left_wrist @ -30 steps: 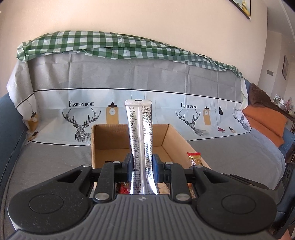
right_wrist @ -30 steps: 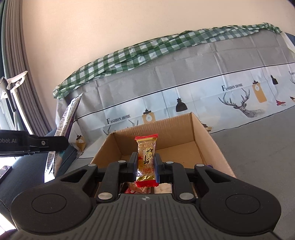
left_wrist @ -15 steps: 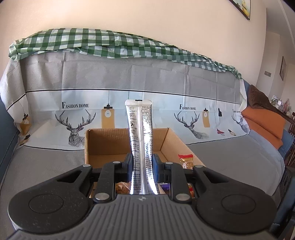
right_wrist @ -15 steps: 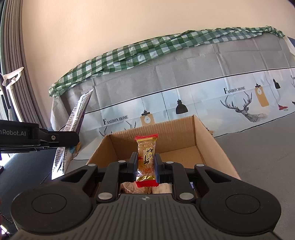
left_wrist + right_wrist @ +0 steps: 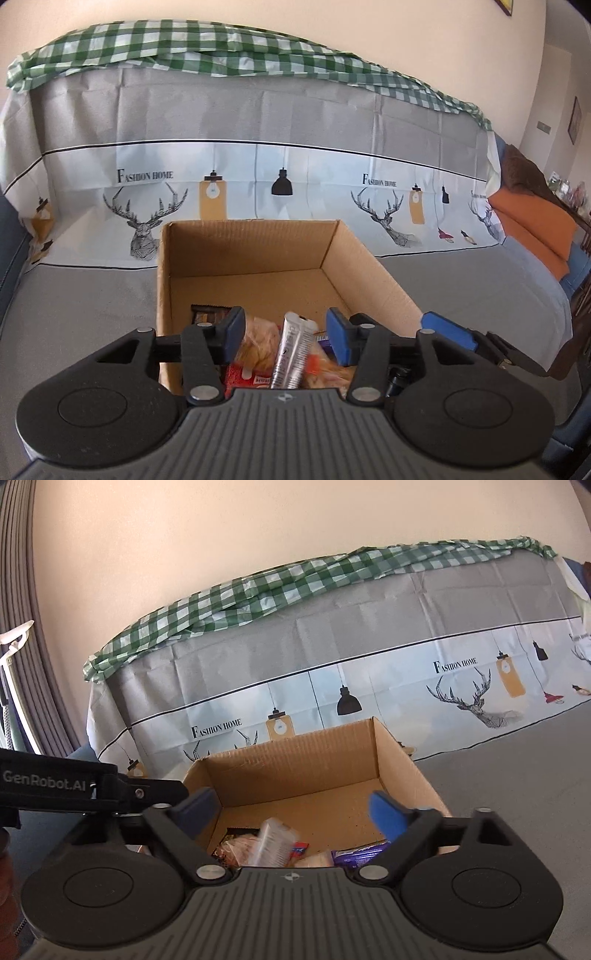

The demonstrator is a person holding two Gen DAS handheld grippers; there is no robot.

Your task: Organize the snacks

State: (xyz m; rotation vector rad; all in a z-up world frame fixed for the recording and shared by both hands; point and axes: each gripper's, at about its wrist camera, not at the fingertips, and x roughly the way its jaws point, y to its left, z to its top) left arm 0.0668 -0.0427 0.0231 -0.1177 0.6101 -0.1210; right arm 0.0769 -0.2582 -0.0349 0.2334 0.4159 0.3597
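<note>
Both grippers hang over the near end of the cardboard box (image 5: 369, 266). The left gripper (image 5: 285, 334) has its jaws opening, and the silver pack (image 5: 291, 354) lies loose between them among the snacks in the box, touching neither pad. The right gripper (image 5: 291, 812) is also opening, jaws wide with nothing gripped; a blurred pack (image 5: 273, 840) lies below it

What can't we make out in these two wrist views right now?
- Near end of the cardboard box: both views, hidden behind the gripper bodies.
- Silver packet, left view: lower end cut off by the left gripper, whose jaws are opening.
- Same packet, right view: motion-blurred, print unreadable.
- Purple wrapper: partly behind the right gripper.
</note>
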